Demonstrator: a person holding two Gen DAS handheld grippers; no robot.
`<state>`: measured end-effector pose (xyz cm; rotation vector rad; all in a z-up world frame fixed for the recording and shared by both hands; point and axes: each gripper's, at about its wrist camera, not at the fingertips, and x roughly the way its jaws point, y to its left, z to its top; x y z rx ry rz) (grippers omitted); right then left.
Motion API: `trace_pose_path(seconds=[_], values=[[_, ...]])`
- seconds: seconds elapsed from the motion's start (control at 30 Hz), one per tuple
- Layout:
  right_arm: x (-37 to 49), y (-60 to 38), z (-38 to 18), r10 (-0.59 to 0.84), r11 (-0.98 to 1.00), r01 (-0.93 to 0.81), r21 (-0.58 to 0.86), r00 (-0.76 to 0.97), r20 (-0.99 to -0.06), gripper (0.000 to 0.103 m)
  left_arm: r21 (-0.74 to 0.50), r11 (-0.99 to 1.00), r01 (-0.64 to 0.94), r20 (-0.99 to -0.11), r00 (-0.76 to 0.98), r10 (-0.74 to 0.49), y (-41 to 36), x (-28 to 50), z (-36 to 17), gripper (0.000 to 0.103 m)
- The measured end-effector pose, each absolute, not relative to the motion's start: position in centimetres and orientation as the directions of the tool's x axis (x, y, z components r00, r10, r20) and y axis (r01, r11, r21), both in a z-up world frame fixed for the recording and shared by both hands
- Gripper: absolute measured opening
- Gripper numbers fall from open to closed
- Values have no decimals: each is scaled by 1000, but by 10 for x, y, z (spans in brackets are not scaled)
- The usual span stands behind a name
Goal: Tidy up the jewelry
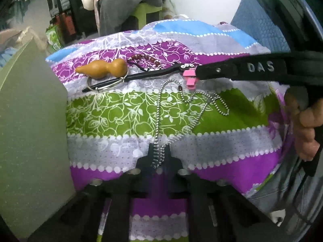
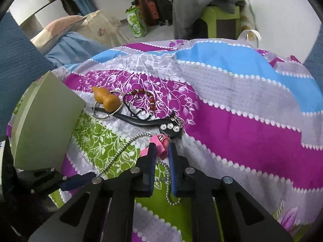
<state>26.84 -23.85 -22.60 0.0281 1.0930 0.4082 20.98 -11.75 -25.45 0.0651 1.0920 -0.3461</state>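
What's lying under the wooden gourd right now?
The gourd rests on a metal key ring and the thin end of a black strap, over the patterned bedsheet. Its underside contact is hidden.

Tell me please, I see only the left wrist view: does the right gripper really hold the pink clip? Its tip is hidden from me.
Observer: Yes. In the right wrist view the pink clip sits between the fingers of the right gripper, and both pads seem to press on it.
Operator: And the chain that my left gripper holds?
Observer: It runs under the right gripper's fingers, and one loop lies directly below them.
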Motion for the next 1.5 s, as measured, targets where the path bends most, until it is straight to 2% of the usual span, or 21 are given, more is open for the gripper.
trace_pose_path(seconds=[0.27,0.6,0.73,0.97,1.5], values=[[243,-247,-218,289,946,-264,189,417,-862,10,-269,935,231,-852,395,-343,-98,204,-240,2],[208,-249,-195,268,956,-237,174,460,-846,10,-344,925,164,-800,464,-380,-80,192,-200,2],[194,-242,-186,226,965,-229,127,480,-848,10,-322,930,179,-786,496,-368,-74,186,-179,2],[179,-229,-162,204,972,-208,109,517,-831,10,-362,919,158,-731,563,-385,-45,180,-132,2],[186,-183,-44,221,968,-237,80,661,-717,10,-306,925,224,-627,684,-373,-9,181,-10,1]])
